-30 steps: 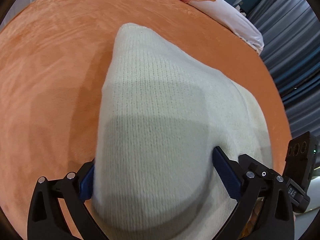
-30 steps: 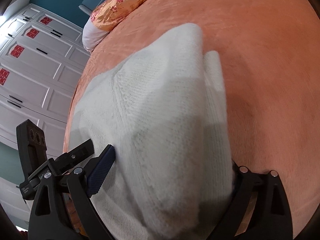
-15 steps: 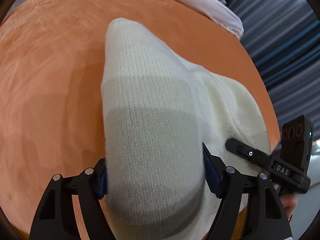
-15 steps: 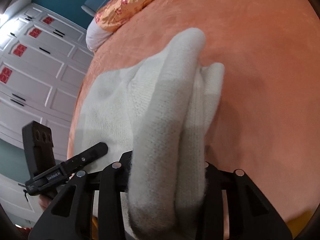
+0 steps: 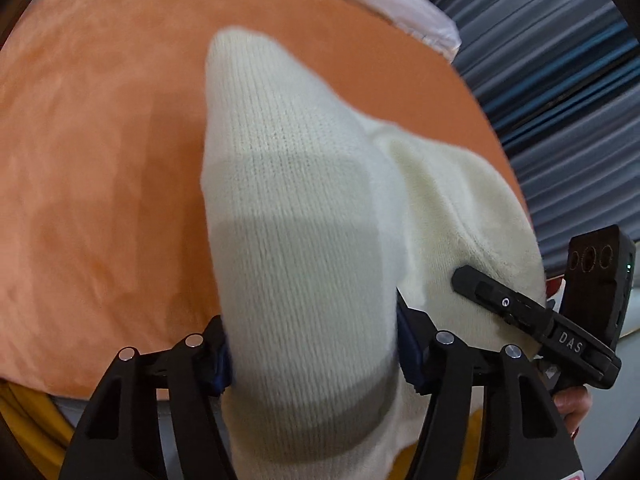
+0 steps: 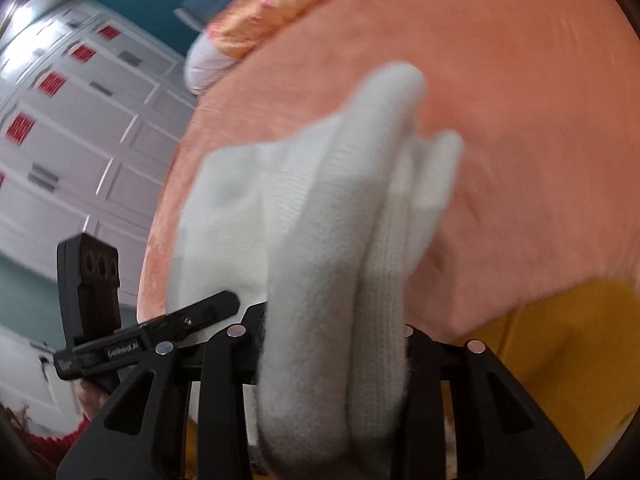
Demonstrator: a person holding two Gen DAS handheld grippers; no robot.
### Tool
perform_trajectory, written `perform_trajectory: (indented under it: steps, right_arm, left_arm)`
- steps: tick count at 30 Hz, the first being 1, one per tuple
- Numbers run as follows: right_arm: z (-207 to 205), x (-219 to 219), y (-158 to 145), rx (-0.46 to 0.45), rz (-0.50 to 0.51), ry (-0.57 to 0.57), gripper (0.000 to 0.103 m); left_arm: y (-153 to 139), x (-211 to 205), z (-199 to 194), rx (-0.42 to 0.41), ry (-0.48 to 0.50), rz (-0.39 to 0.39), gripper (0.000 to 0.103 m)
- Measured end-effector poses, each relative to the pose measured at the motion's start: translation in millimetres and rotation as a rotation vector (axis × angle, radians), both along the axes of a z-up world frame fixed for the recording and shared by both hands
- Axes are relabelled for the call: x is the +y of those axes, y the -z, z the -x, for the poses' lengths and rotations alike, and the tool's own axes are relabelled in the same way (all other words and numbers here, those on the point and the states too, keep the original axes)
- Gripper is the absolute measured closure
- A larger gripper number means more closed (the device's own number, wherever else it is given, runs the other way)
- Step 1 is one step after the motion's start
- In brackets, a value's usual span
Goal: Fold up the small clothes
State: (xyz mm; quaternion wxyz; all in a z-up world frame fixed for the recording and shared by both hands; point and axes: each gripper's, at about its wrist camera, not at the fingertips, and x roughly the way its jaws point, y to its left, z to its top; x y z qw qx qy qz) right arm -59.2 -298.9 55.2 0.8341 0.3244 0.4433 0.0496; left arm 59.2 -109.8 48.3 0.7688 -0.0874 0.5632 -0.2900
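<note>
A small cream knitted garment (image 5: 296,208) lies on the orange bed cover (image 5: 100,160). My left gripper (image 5: 314,344) is shut on its near left edge, the knit bunched between the blue pads. My right gripper (image 6: 336,344) is shut on the other near edge of the garment (image 6: 320,216), which folds into thick ridges and lifts off the orange bed cover (image 6: 520,120). The right gripper's body shows at the right of the left wrist view (image 5: 536,320); the left gripper's body shows at the left of the right wrist view (image 6: 152,332).
An orange satin pillow (image 6: 272,12) and a white pillow (image 5: 400,4) lie at the head of the bed. White wardrobe doors (image 6: 68,128) stand beside the bed, grey-blue curtains (image 5: 568,92) on the other side. Yellow fabric (image 6: 560,344) shows below the bed's edge.
Both grippers closed on the garment's near edges, gathered the knit between the fingers, and lifted and pulled it back toward the bed's near edge.
</note>
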Motion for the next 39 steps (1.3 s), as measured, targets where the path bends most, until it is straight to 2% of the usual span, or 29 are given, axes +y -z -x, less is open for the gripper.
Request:
perform_trajectory:
  steps: [8,10,13,15,16,17,18,19,20,22,23,25,26,27,28,31,33,35,39]
  right_arm:
    - [-16.3,33.1,-82.2,-0.222,0.048,-0.034,0.071]
    - [-34.6,48.4,-104.6,-0.285,0.056,-0.05,0.071]
    - [-67.1,64.4,-120.1,-0.336,0.06,-0.067,0.07]
    - [-101.3,71.9,-112.6,-0.343,0.02,-0.058,0.062]
    - [-122.2,73.8,-100.3,-0.329,0.002,-0.052,0.055]
    - [-137.3,73.5,-87.3,-0.309,0.0,-0.037,0.051]
    - [-153.3,71.2,-64.2,-0.266,0.012,0.003,0.046]
    - [-162.0,69.3,-40.2,-0.207,0.03,0.038,0.046]
    - [-172.1,68.0,-13.1,-0.114,0.064,0.088,0.047]
    - [-163.6,63.6,10.1,-0.051,0.075,0.13,0.059]
    - [-157.7,63.3,11.6,-0.058,0.063,0.131,0.063]
    - [-137.2,68.4,3.2,-0.101,0.109,0.113,0.079]
    - [-131.6,72.6,-3.5,-0.114,0.158,0.102,0.083]
    - [-129.0,79.9,-13.3,-0.13,0.199,0.076,0.092]
    - [-132.4,85.4,-19.7,-0.14,0.218,0.056,0.095]
    - [-145.0,107.7,-35.2,-0.148,0.302,-0.014,0.096]
    - [-163.1,122.3,-36.3,-0.126,0.35,-0.056,0.096]
    - [-173.5,131.1,-20.1,-0.066,0.391,-0.089,0.096]
    - [-159.6,131.4,18.8,0.032,0.419,-0.112,0.099]
  left_arm:
    - [-96.0,45.4,-15.0,-0.244,-0.002,0.062,0.043]
    - [-116.4,59.0,-26.9,-0.303,-0.009,0.06,0.043]
    - [-134.0,77.7,-52.9,-0.373,-0.036,0.042,0.041]
    - [-125.6,89.5,-78.9,-0.384,-0.065,0.025,0.037]
    - [-114.8,98.1,-91.3,-0.38,-0.078,0.014,0.031]
    - [-97.9,106.7,-103.4,-0.367,-0.097,-0.005,0.029]
    - [-71.1,113.0,-121.8,-0.329,-0.133,-0.064,0.029]
    - [-49.5,121.9,-130.9,-0.291,-0.174,-0.13,0.035]
    - [-31.7,134.2,-132.6,-0.257,-0.207,-0.18,0.036]
    - [-21.7,145.7,-125.7,-0.258,-0.213,-0.182,0.039]
    - [-21.8,152.4,-115.0,-0.276,-0.216,-0.18,0.039]
    - [-29.0,157.6,-99.4,-0.309,-0.228,-0.185,0.039]
    - [-31.0,153.6,-94.7,-0.318,-0.234,-0.185,0.039]
    - [-34.3,151.4,-89.2,-0.322,-0.245,-0.177,0.039]
    - [-37.3,147.7,-84.9,-0.328,-0.253,-0.171,0.039]
    - [-36.0,143.1,-81.8,-0.317,-0.247,-0.177,0.039]
    - [-29.1,127.9,-86.7,-0.306,-0.241,-0.237,0.039]
    - [-16.5,129.1,-90.6,-0.285,-0.245,-0.28,0.039]
    - [16.8,138.9,-92.8,-0.201,-0.274,-0.332,0.041]
